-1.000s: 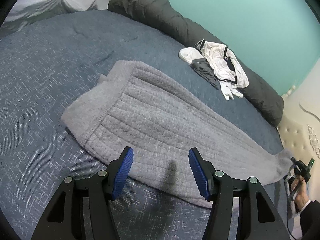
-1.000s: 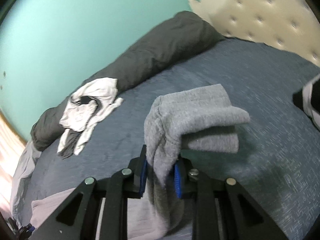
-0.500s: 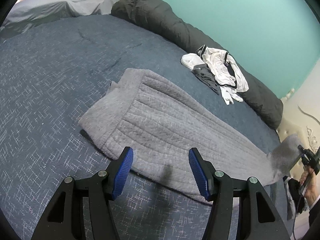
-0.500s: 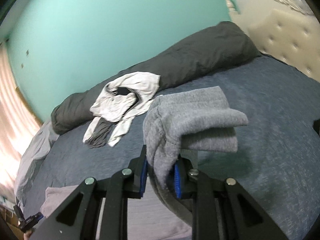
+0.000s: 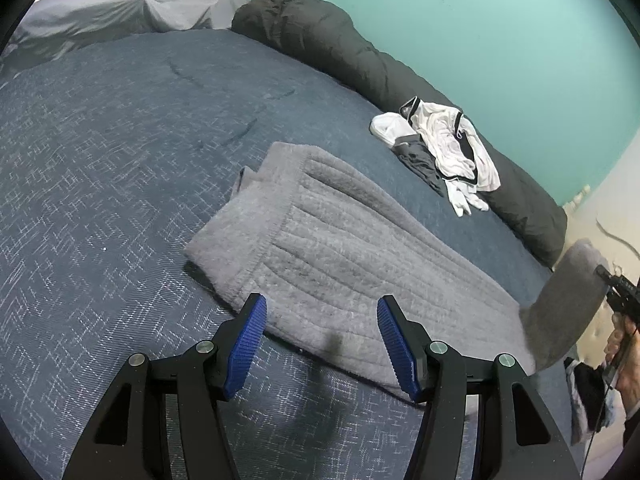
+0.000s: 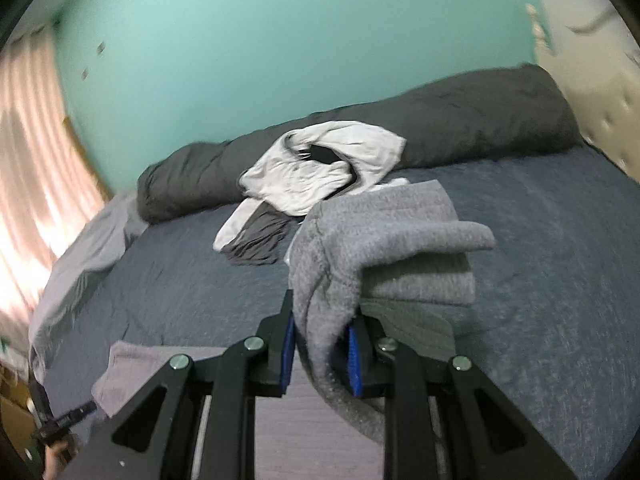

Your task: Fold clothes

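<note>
Right view: motion blur softens the wall (image 6: 248, 40), curtain (image 6: 36, 160) and headboard (image 6: 600, 92). The grey garment (image 6: 384, 240), bunched between the jaws, hides the pads' inner faces and the bed (image 6: 180, 280) directly ahead. Left view: the lifted garment end (image 5: 568, 300), far right of the jaws, is blurred; the right gripper (image 5: 618, 296) is cut by the edge, its jaws unreadable. A dark bundle (image 5: 588, 392) below it is unidentifiable.

A bunched end of the grey knitted garment (image 6: 384, 240) is clamped between the blue pads of the right gripper (image 6: 322, 354) and held above the blue bedspread (image 6: 560, 248). Farther off, white clothes (image 6: 316, 168) are heaped against a dark rolled duvet (image 6: 472, 120).
</note>
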A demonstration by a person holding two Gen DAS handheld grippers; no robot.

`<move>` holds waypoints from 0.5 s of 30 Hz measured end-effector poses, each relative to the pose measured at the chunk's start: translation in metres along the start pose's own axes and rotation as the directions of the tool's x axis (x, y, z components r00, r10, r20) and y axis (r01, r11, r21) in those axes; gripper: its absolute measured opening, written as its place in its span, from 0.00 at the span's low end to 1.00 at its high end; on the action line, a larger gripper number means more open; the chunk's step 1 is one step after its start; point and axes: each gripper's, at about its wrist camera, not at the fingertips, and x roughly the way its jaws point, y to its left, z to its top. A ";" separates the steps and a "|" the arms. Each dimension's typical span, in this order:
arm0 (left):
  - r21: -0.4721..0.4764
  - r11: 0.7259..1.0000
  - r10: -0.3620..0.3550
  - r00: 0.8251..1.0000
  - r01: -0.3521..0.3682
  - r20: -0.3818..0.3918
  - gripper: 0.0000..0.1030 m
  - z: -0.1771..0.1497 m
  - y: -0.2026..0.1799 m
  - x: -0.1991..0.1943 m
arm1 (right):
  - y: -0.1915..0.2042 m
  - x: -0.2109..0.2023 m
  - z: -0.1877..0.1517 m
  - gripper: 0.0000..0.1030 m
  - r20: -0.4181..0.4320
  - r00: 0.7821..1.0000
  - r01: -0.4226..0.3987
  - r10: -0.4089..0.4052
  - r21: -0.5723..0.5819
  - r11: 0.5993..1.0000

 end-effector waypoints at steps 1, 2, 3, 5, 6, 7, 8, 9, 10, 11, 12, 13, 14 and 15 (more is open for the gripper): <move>0.002 1.000 -0.001 1.000 0.001 0.000 0.60 0.000 0.000 0.000 | 0.011 0.004 0.000 0.20 -0.005 1.000 -0.006 0.006 -0.015 1.000; 0.003 1.000 -0.002 1.000 0.002 -0.001 0.60 0.000 0.000 -0.001 | 0.024 0.009 -0.001 0.20 -0.012 1.000 -0.010 0.009 -0.034 0.999; 0.005 1.000 -0.003 1.000 0.003 -0.001 0.60 0.000 0.000 -0.001 | 0.036 0.013 -0.002 0.20 -0.018 1.000 -0.013 0.012 -0.051 0.999; 0.007 1.000 -0.006 1.000 0.006 -0.003 0.60 0.000 0.000 -0.001 | 0.057 0.020 -0.004 0.20 -0.027 0.999 -0.023 0.020 -0.082 0.996; 0.005 1.000 -0.009 1.000 0.009 -0.003 0.60 0.001 0.001 -0.001 | 0.067 0.023 -0.005 0.20 -0.033 0.999 -0.032 0.029 -0.092 0.995; 0.009 1.000 -0.006 1.000 0.006 0.001 0.60 0.002 0.000 -0.002 | 0.077 0.027 -0.007 0.20 -0.039 0.998 -0.045 0.041 -0.098 0.994; 0.013 1.000 -0.003 1.000 0.003 0.004 0.60 0.003 0.000 -0.003 | 0.088 0.031 -0.008 0.20 -0.045 0.998 -0.058 0.053 -0.104 0.993; 0.017 1.000 0.000 1.000 0.000 0.007 0.60 0.004 0.000 -0.004 | 0.097 0.035 -0.010 0.20 -0.052 0.997 -0.065 0.060 -0.110 0.992; 0.019 1.000 -0.001 1.000 0.000 0.009 0.60 0.004 0.000 -0.005 | 0.106 0.038 -0.012 0.20 -0.058 0.996 -0.070 0.063 -0.117 0.991; 0.020 1.000 -0.002 1.000 0.002 0.010 0.60 0.005 -0.001 -0.005 | 0.115 0.042 -0.014 0.20 -0.064 0.996 -0.074 0.066 -0.128 0.989; 0.018 1.000 -0.008 1.000 0.007 0.009 0.60 0.005 0.000 -0.005 | 0.124 0.045 -0.016 0.20 -0.069 0.995 -0.077 0.068 -0.141 0.987; 0.017 1.000 -0.010 1.000 0.010 0.007 0.60 0.005 0.000 -0.005 | 0.133 0.048 -0.018 0.20 -0.074 0.995 -0.081 0.070 -0.154 0.985; 0.017 1.000 -0.013 1.000 0.013 0.006 0.60 0.005 0.001 -0.005 | 0.142 0.051 -0.021 0.20 -0.080 0.994 -0.085 0.072 -0.164 0.983; 0.016 1.000 -0.015 1.000 0.015 0.005 0.60 0.005 0.001 -0.005 | 0.151 0.054 -0.023 0.20 -0.086 0.993 -0.089 0.075 -0.171 0.981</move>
